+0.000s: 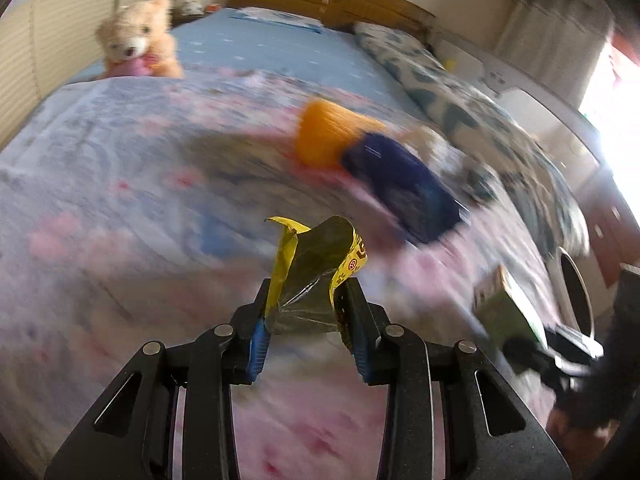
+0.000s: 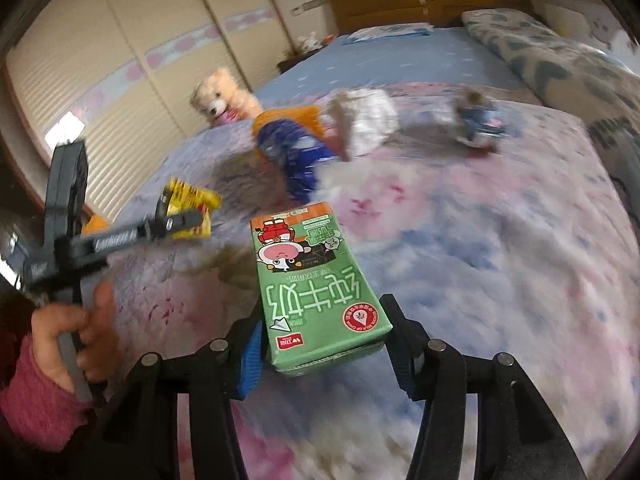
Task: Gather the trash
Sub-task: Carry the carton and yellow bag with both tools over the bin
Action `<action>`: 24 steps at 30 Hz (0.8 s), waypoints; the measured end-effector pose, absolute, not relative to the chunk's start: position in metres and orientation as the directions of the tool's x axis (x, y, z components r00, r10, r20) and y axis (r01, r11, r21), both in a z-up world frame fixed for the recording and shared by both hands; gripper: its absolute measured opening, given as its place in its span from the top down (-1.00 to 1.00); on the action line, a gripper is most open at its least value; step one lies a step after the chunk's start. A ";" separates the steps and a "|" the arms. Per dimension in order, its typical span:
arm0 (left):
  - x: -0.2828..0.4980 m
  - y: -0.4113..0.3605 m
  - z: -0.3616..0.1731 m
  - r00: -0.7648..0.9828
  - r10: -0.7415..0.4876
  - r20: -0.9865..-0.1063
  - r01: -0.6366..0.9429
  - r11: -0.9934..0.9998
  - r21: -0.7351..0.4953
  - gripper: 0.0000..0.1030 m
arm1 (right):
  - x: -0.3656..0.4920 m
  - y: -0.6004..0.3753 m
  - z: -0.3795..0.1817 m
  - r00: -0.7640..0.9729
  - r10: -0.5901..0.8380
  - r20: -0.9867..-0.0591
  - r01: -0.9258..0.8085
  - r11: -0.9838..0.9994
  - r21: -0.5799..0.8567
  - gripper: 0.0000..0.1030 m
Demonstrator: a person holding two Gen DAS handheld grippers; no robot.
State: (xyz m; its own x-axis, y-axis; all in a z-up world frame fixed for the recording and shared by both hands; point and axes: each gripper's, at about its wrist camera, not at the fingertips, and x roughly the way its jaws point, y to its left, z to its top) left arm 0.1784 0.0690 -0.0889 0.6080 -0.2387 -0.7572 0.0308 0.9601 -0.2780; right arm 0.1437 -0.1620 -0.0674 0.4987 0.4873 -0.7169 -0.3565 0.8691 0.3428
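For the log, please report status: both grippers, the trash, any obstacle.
Left gripper shut on yellow wrapper. Right gripper shut on green milk carton. Orange-blue bag, crumpled paper on bed. Nothing in the way.

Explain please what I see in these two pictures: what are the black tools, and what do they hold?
No robot is here. A person carries a hand-held gripper in each hand, and a camera on each looks along its two fingers. The left camera shows the left hand-held gripper shut on a yellow wrapper. The right camera shows the right hand-held gripper shut on a green milk carton. Both hang over a bed with a flowered cover. On it lie an orange and blue bag and a teddy bear.
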 end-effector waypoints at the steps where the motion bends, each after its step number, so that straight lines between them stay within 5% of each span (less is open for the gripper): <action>1: 0.173 0.058 -0.089 0.599 -0.256 -0.759 0.057 0.959 -0.278 0.37 | 0.140 -0.169 -0.066 0.508 0.481 -0.714 -0.342 0.874 0.346 -0.03; 24: 0.142 -0.094 -0.075 0.480 -0.421 -0.770 0.387 0.889 -0.245 0.37 | 0.093 -0.292 -0.060 0.637 0.350 -0.687 -0.094 0.920 0.381 -0.03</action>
State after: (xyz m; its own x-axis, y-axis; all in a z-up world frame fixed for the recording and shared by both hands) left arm 0.1425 -0.0936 -0.0754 0.4801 -0.4210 -0.7696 0.3868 0.8890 -0.2450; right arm 0.0929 -0.2915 -0.0596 0.6372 0.3495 -0.6869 -0.0937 0.9198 0.3811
